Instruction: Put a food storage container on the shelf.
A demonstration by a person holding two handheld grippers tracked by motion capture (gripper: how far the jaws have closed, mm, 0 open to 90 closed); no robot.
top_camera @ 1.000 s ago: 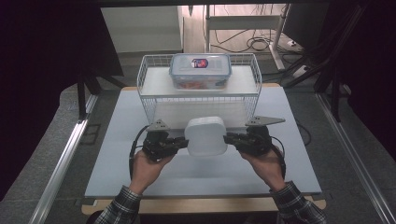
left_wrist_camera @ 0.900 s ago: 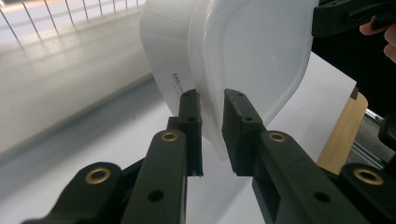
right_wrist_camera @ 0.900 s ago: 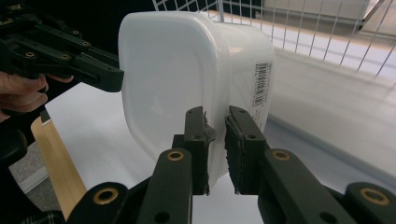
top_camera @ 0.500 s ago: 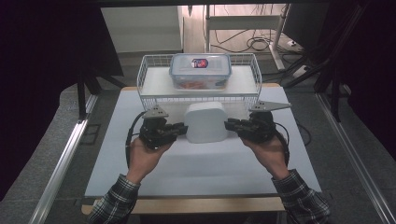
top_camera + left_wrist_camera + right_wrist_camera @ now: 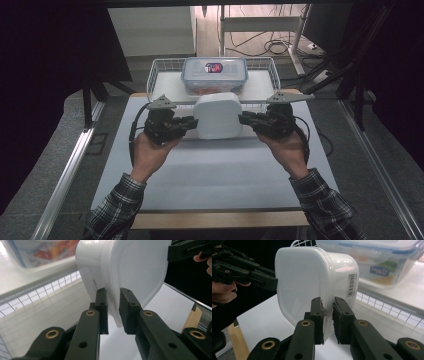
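At the centre of the high view, the left gripper point(image 5: 187, 122) and the right gripper point(image 5: 245, 119) each clamp their jaws on the lid rim at opposite sides of a white, rounded-square plastic container point(image 5: 218, 115). It has risen off the pale tabletop point(image 5: 210, 170) since a second ago and now hangs in the air near the front edge of the white wire basket point(image 5: 160, 70). That lift suggests the container is headed into the basket, where a clear lidded food box point(image 5: 214, 75) sits farther back.
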